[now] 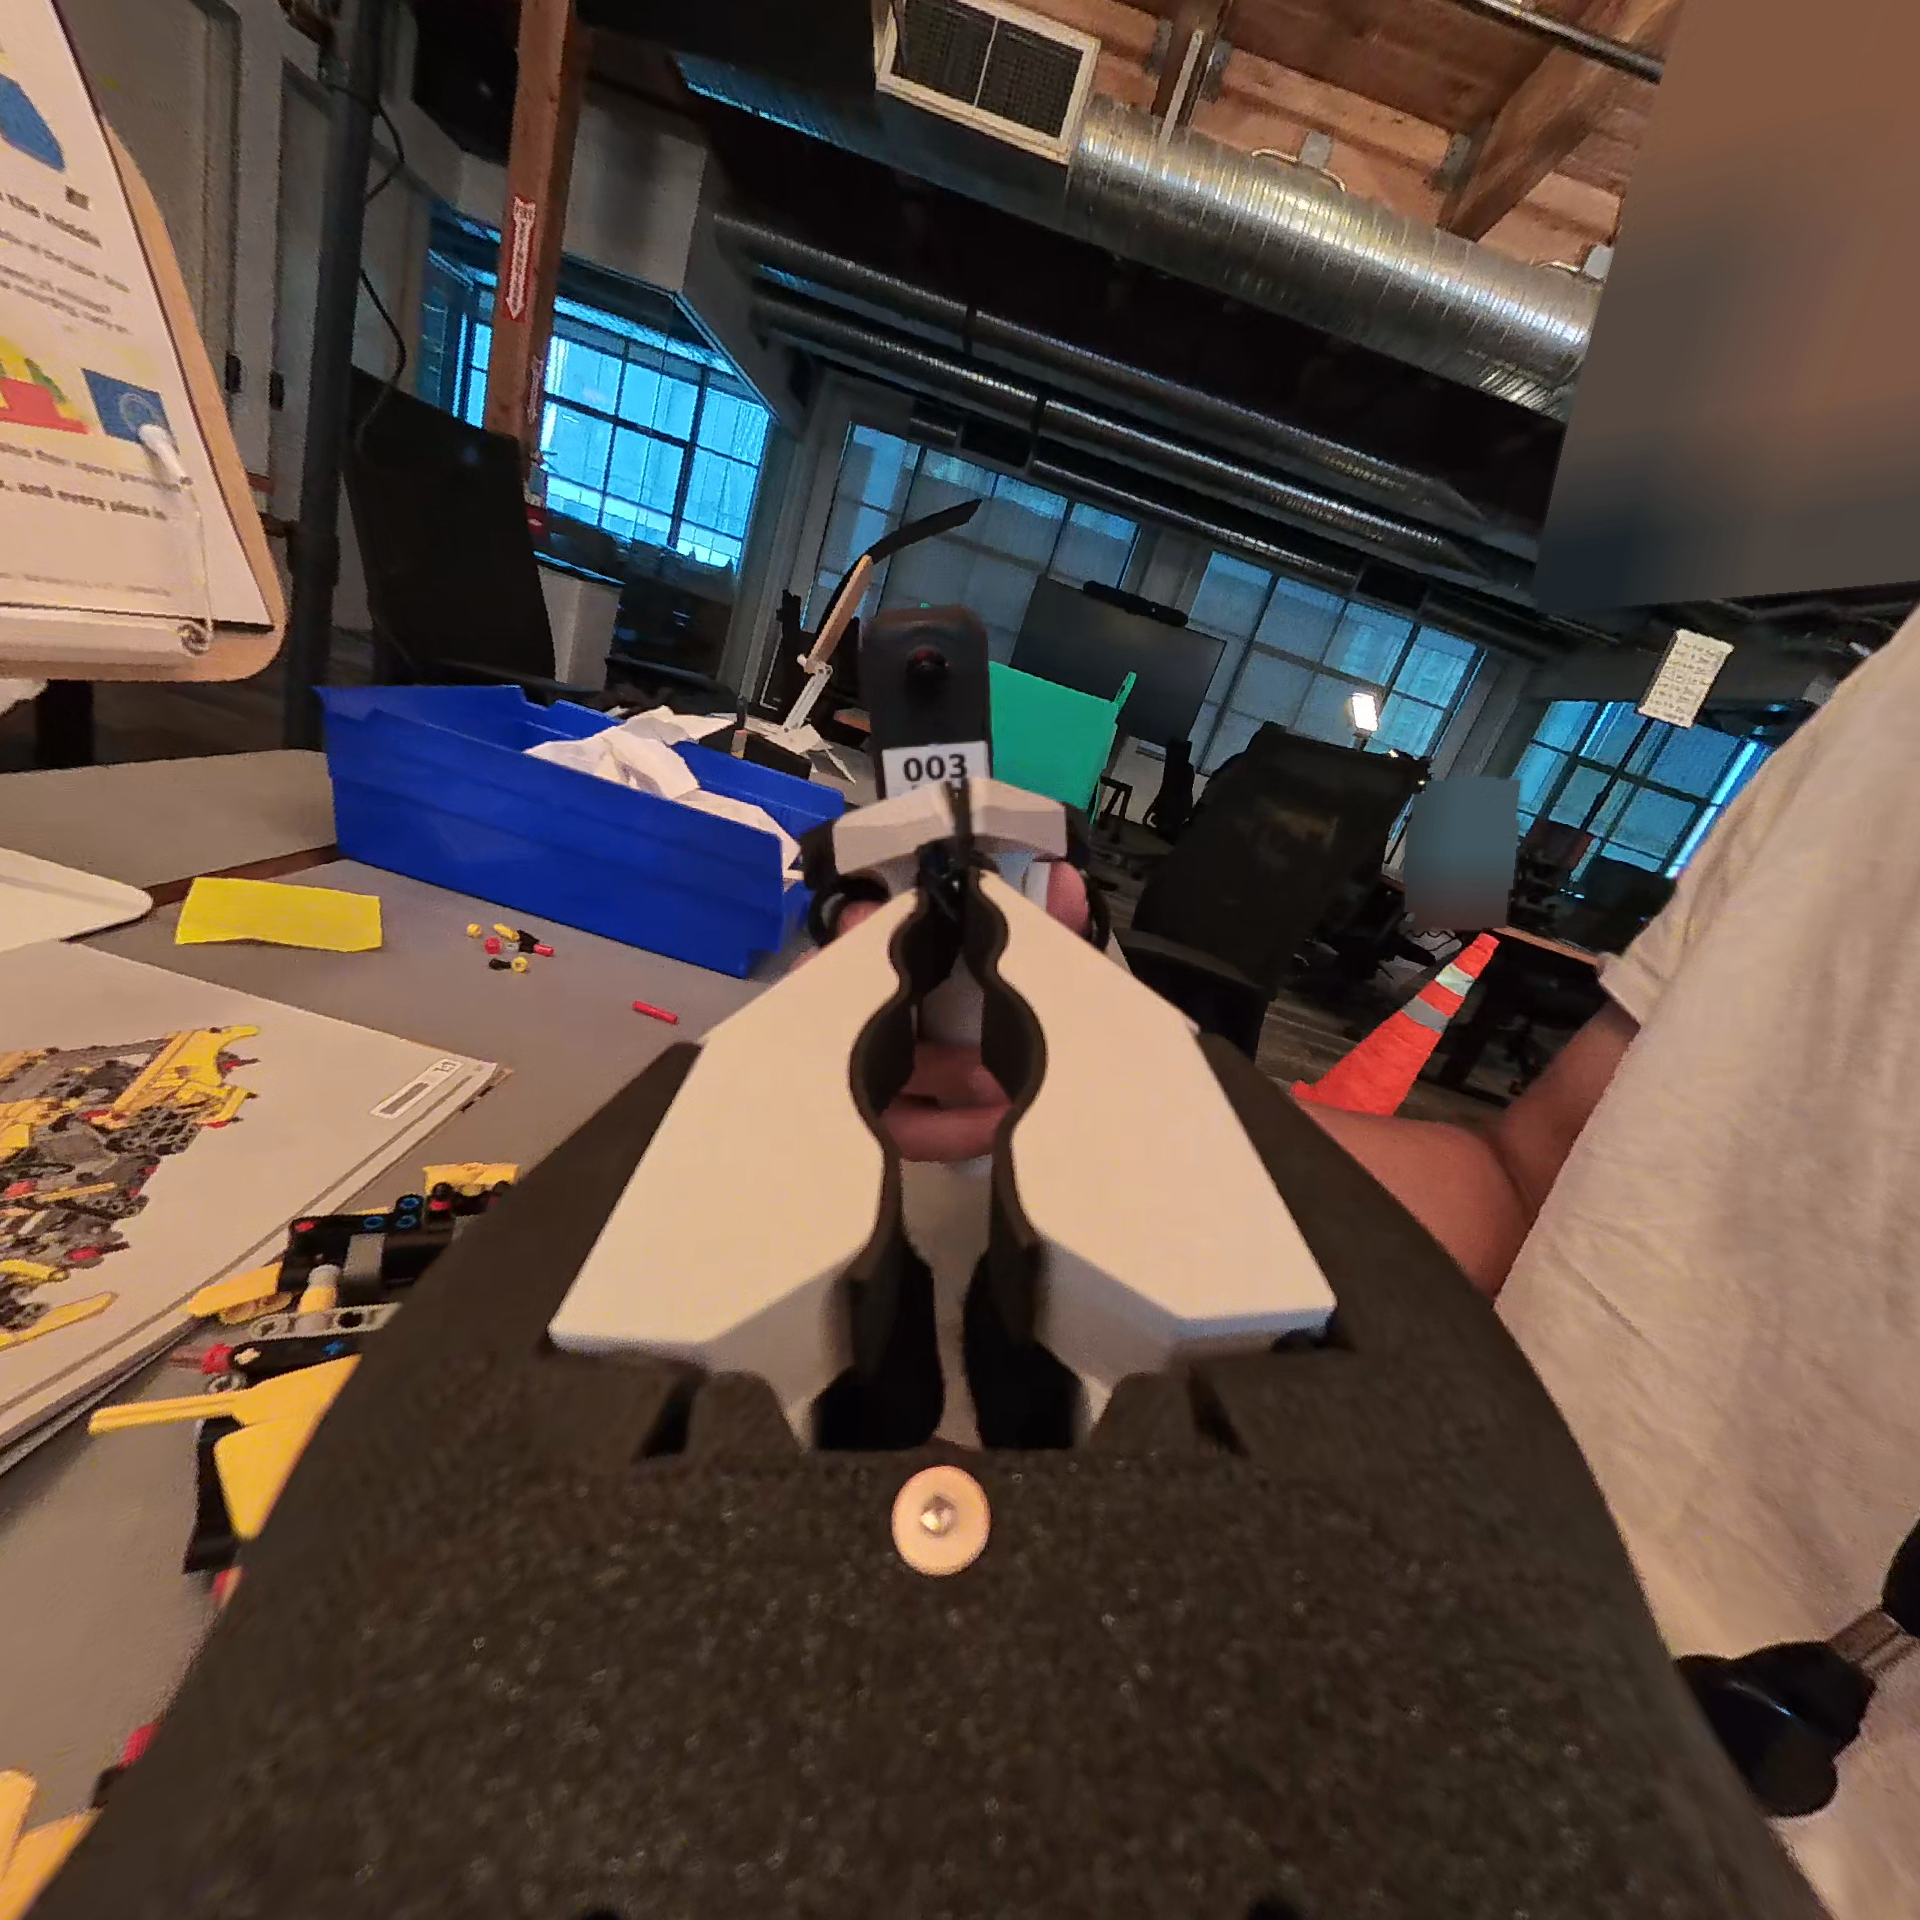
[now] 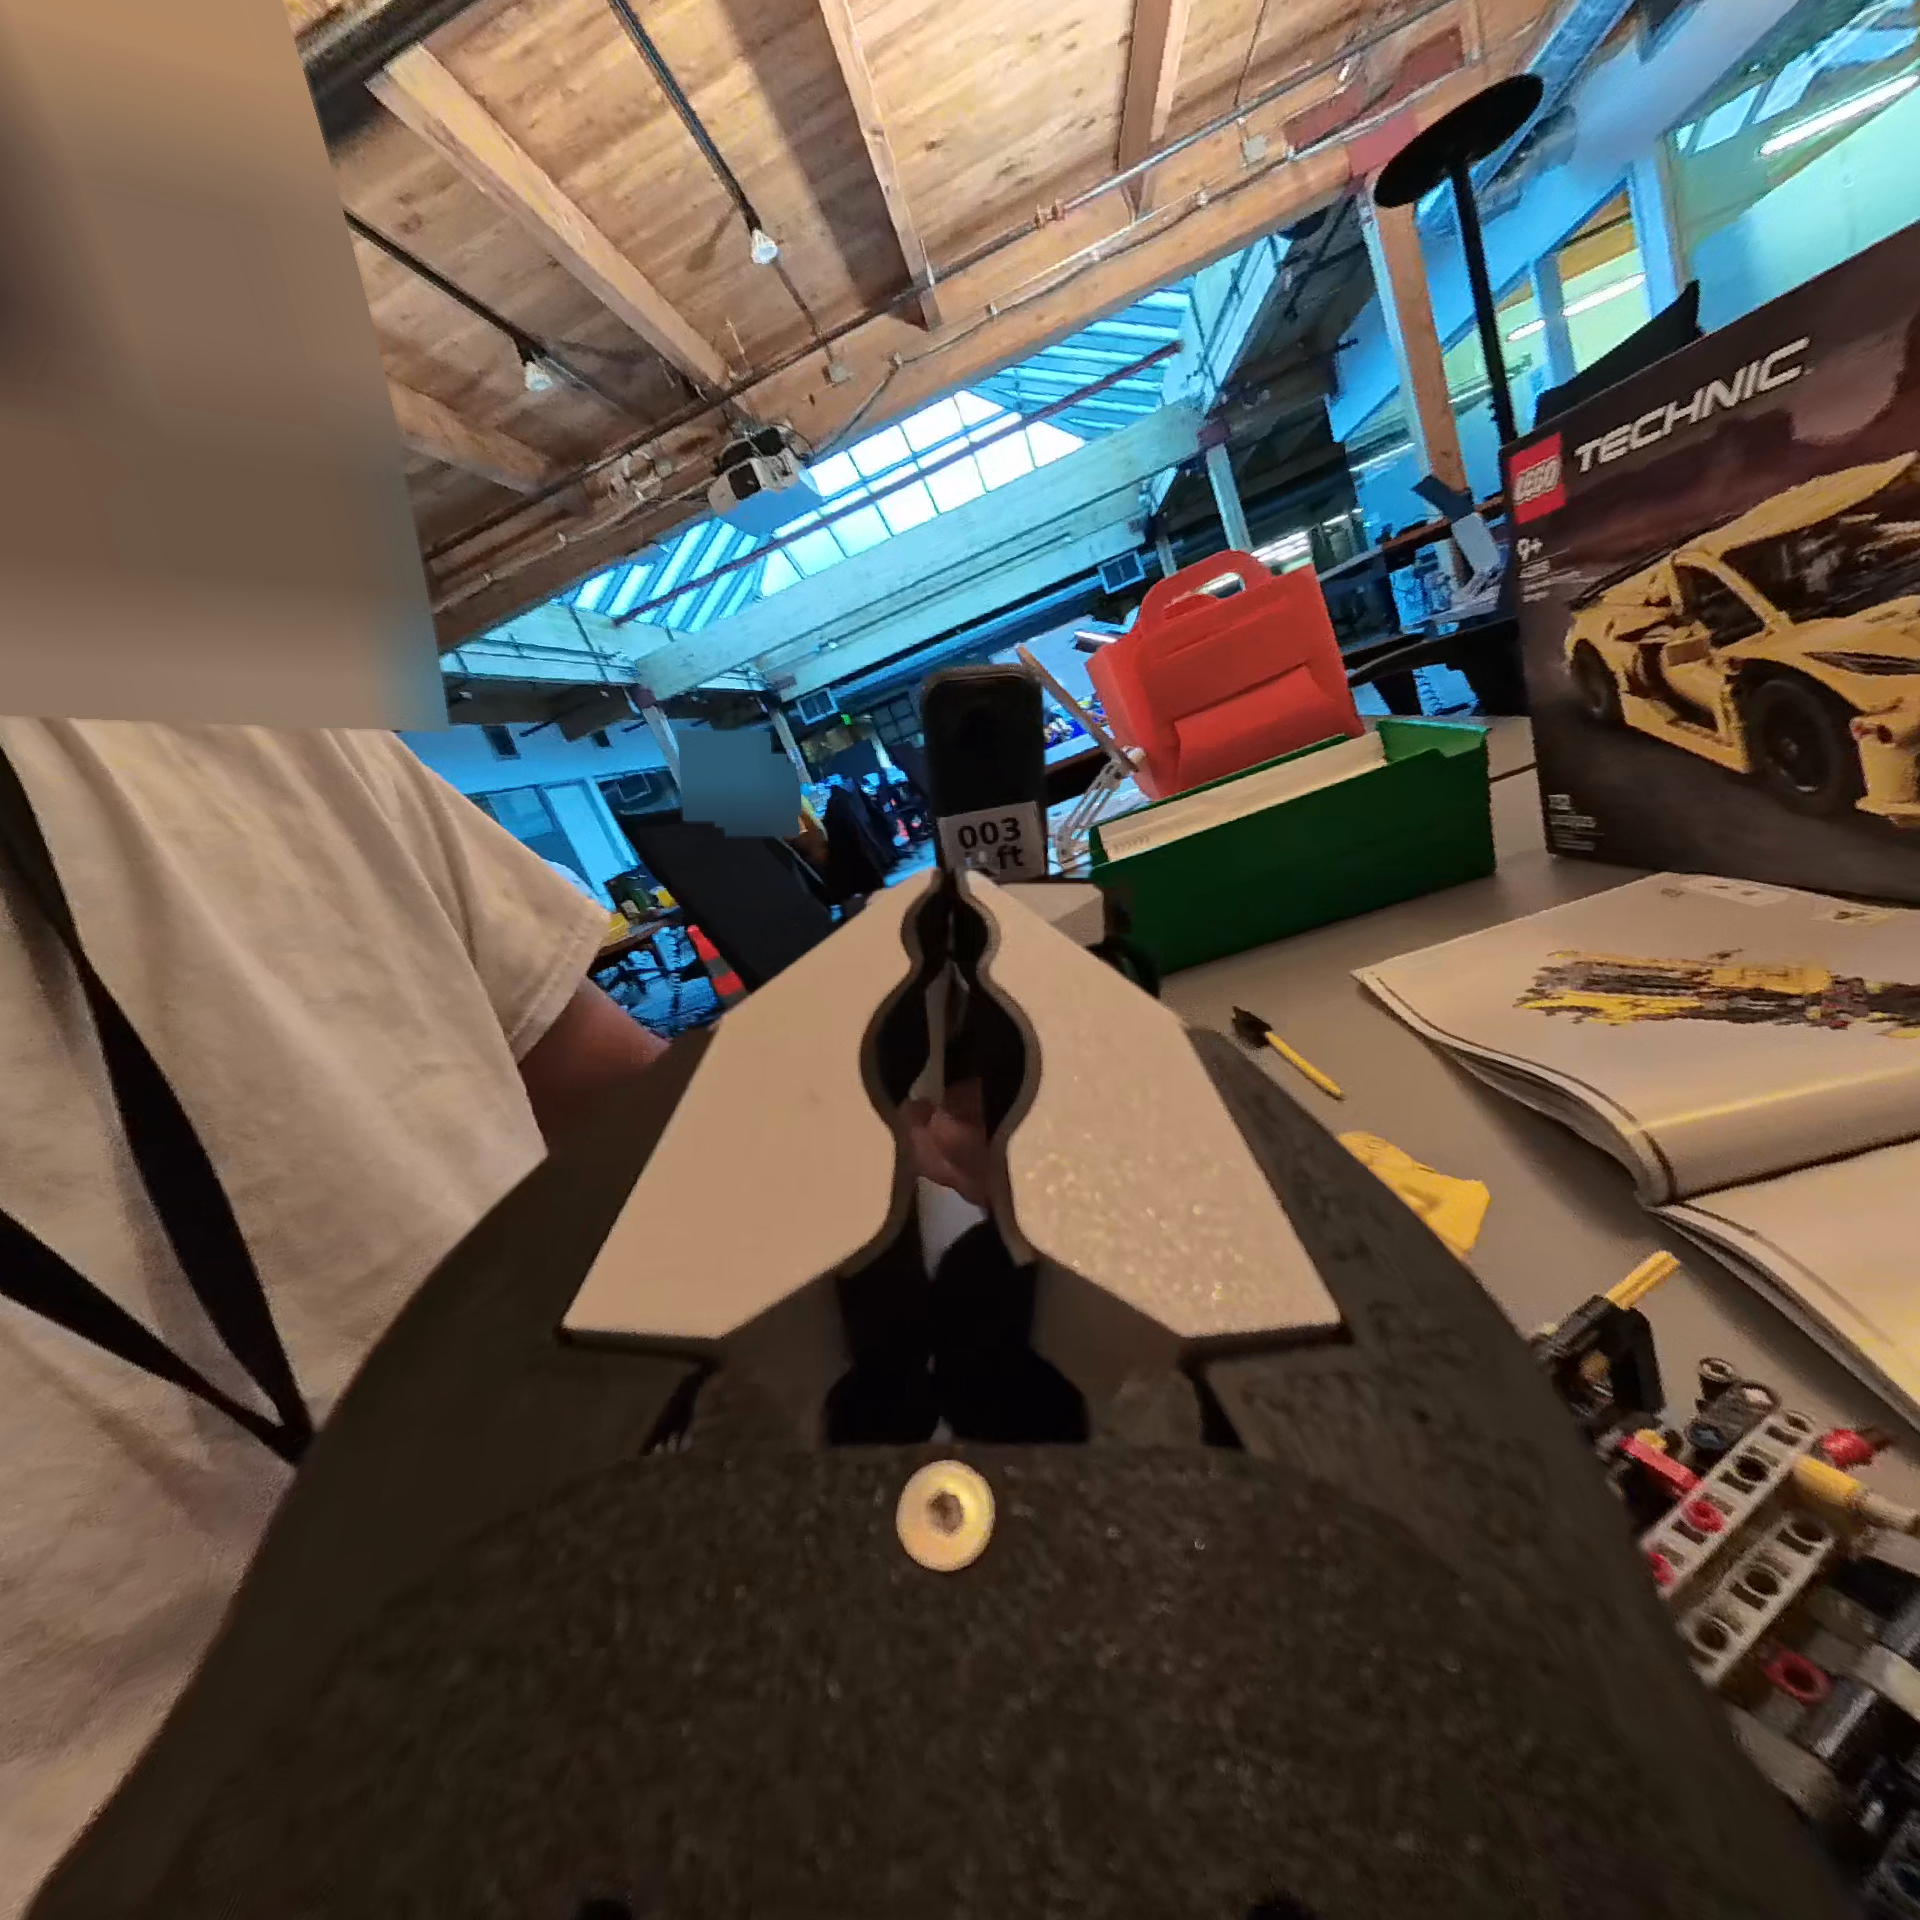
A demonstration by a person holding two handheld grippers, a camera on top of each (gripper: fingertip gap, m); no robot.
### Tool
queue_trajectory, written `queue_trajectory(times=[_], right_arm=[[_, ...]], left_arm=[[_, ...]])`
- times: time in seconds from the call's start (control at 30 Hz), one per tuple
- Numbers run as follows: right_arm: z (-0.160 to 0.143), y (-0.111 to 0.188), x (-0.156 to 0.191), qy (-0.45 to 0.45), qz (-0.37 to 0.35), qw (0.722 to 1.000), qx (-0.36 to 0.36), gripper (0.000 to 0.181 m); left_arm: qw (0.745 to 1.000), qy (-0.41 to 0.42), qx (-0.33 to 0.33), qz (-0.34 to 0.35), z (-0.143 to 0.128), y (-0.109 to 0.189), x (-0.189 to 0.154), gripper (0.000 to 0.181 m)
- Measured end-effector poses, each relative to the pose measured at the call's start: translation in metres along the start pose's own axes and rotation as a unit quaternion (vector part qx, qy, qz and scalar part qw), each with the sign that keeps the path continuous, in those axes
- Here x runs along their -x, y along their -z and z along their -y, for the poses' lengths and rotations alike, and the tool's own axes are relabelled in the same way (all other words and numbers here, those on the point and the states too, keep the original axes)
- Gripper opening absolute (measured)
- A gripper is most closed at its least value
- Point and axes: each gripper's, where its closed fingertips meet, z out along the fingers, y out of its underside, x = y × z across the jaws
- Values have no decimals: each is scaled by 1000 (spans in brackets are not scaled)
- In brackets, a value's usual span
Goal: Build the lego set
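Left gripper (image 1: 951,883): jaws closed tip to tip, meeting the right gripper's tips; anything pinched there is too small to tell.
Right gripper (image 2: 951,888): jaws closed, contents unclear.
Lego model (image 2: 1756,1507): on worktop (image 1: 582,997), cut off at right edge.
Instruction booklet (image 2: 1683,1049): open beside it, partly out of frame.

The two tongs pointed at each other, tips almost touching. On the table (image 1: 582,997), bare grey room lay between the open booklet (image 1: 208,1132) and the blue bin (image 1: 561,831). Small loose pegs (image 1: 507,943) sat in that gap.
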Motion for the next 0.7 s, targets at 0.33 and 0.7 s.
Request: queue_trajectory(times=[0.33,0.7], right_arm=[[-6,0,-5,12,-21,1000,20,3],[1,12,-9,-13,-23,1000,18,3]], left_arm=[[1000,12,-5,-8,2,0,-1,4],[1000,16,18,-4,-2,2,2,4]])
